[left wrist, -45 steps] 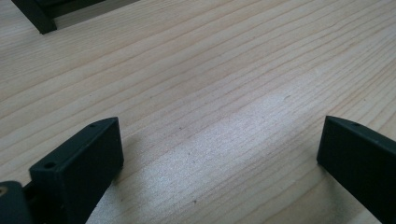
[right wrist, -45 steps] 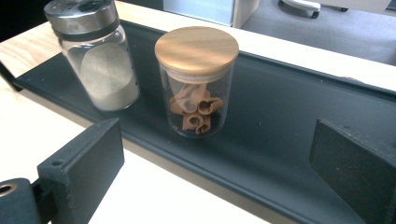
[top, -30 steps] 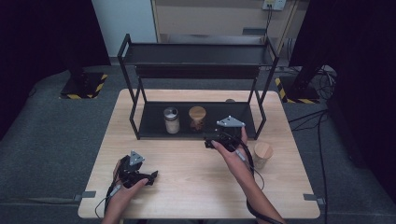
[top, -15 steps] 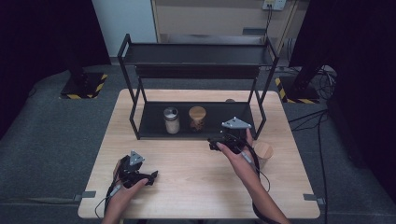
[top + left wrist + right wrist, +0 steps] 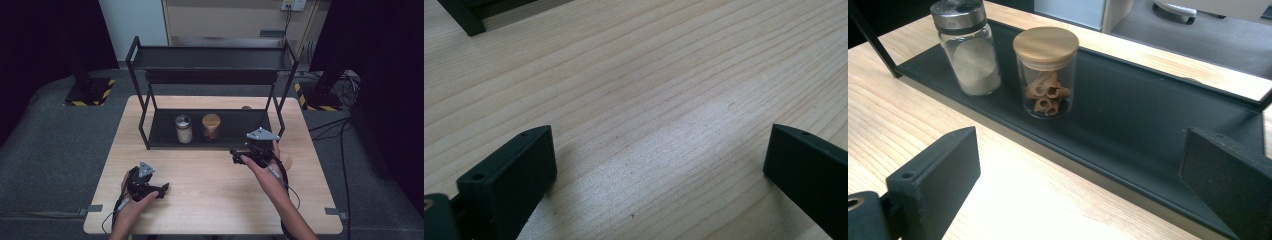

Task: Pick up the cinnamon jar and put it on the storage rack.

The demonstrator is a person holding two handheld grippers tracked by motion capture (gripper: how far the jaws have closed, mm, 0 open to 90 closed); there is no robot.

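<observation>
A black two-tier rack (image 5: 212,75) stands at the back of the wooden table (image 5: 210,185). On its lower shelf (image 5: 1148,130) are a glass shaker with a metal cap (image 5: 183,129) (image 5: 968,50) and a wood-lidded jar of pasta pieces (image 5: 211,126) (image 5: 1048,72). My right gripper (image 5: 236,154) (image 5: 1080,155) hovers open in front of the shelf, right of the jars, holding nothing. My left gripper (image 5: 161,189) (image 5: 659,150) rests open over bare wood near the front left.
A tan-lidded jar (image 5: 288,161) stands on the table behind my right hand, mostly hidden. A rack leg (image 5: 464,15) shows at the top left of the left gripper view. Cables trail off the table's front edge.
My right gripper has drifted a little to the right along the shelf front, and its hand now covers more of the tan-lidded jar. The left gripper has stayed put.
</observation>
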